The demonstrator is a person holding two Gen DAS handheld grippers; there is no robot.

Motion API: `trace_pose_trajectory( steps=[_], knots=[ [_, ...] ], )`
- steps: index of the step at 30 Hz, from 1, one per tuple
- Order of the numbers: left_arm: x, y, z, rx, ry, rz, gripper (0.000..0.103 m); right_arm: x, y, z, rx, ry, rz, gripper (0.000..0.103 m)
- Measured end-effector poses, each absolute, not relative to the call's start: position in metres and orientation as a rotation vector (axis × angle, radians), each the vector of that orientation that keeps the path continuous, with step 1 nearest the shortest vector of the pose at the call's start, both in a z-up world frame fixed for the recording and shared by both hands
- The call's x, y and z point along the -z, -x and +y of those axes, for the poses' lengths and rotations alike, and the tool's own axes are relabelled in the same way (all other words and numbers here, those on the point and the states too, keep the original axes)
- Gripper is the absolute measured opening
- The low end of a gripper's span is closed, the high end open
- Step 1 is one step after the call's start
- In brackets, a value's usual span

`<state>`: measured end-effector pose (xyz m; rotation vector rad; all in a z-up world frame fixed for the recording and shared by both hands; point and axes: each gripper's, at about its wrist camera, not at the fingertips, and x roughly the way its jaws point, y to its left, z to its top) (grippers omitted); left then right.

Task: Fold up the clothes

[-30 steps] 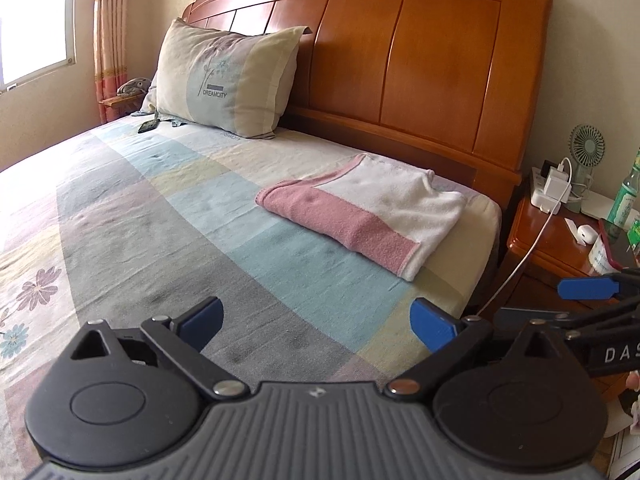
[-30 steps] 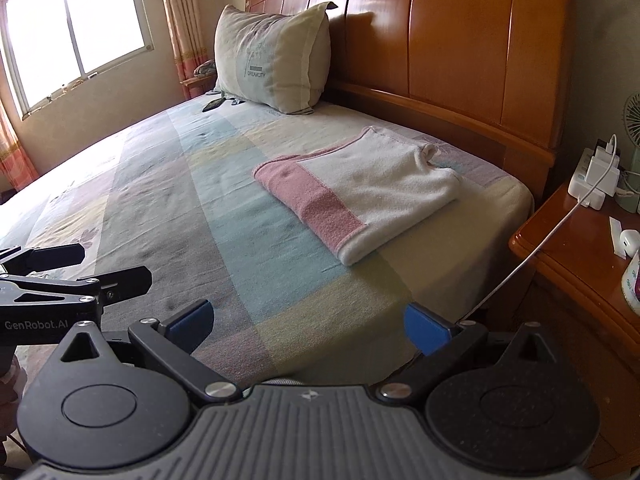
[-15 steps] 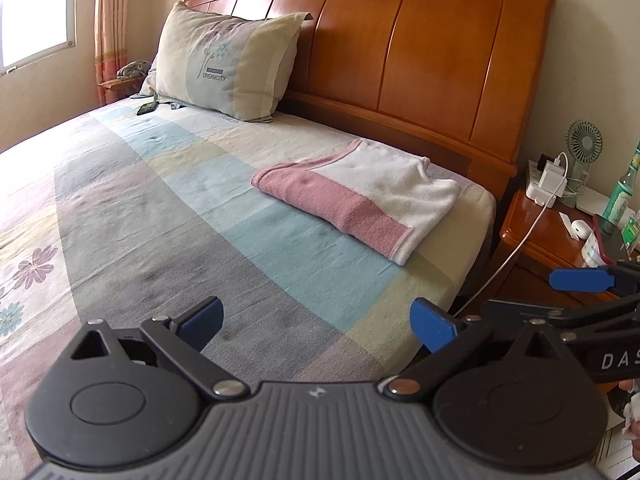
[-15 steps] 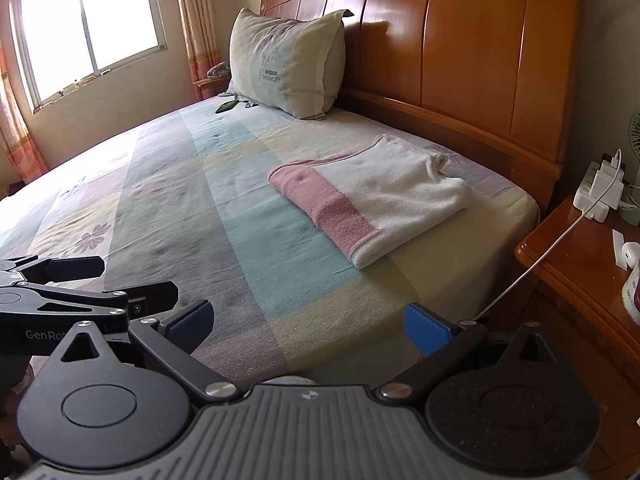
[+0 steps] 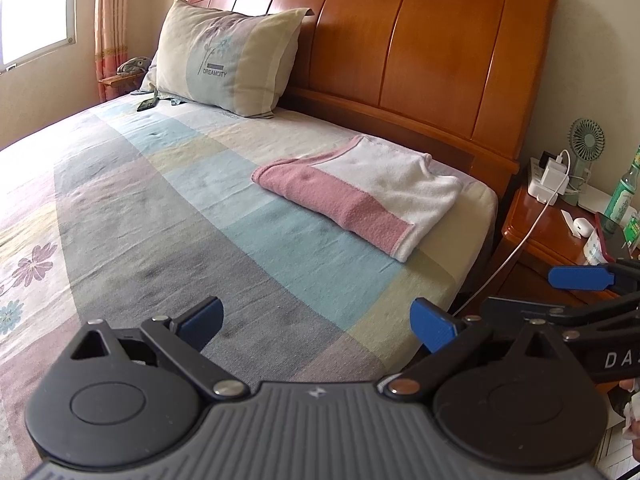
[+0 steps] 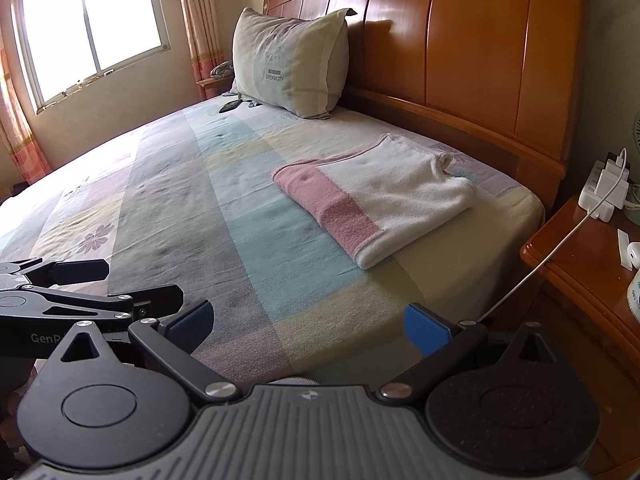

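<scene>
A folded white garment with a pink band (image 5: 360, 194) lies flat on the bed near the headboard corner; it also shows in the right wrist view (image 6: 376, 196). My left gripper (image 5: 316, 322) is open and empty, well back from the garment over the near bed edge. My right gripper (image 6: 310, 322) is open and empty, also well back from it. The right gripper's fingers (image 5: 582, 278) show at the right of the left wrist view. The left gripper's fingers (image 6: 80, 270) show at the left of the right wrist view.
A striped sheet covers the bed (image 5: 160, 216). A pillow (image 5: 228, 60) leans on the wooden headboard (image 5: 432, 52), with a dark remote (image 5: 147, 105) beside it. A nightstand (image 5: 556, 232) at the right holds a charger with white cable, fan, bottle and earbuds case.
Both grippers have drawn back and away from the bed, so the folded garment looks smaller and farther. Both stay open and empty.
</scene>
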<state>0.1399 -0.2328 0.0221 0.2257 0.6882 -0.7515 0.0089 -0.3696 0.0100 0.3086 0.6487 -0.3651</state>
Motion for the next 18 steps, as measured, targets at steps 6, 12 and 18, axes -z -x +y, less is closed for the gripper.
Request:
trace_pose_trajectory(
  steps=[6, 12, 18],
  knots=[
    [-0.021, -0.1418, -0.2329, 0.748, -0.226, 0.696, 0.1, -0.009, -0.0113, -0.3681, 0.356, -0.307, 0.654, 0.103],
    [-0.0201, -0.1439, -0.2329, 0.747, -0.223, 0.701, 0.1, -0.0088, -0.0129, -0.3673, 0.353, -0.308, 0.658, 0.103],
    [-0.0196, -0.1449, -0.2321, 0.744, -0.221, 0.704, 0.1, -0.0086, -0.0144, -0.3666, 0.347, -0.306, 0.66, 0.103]
  ],
)
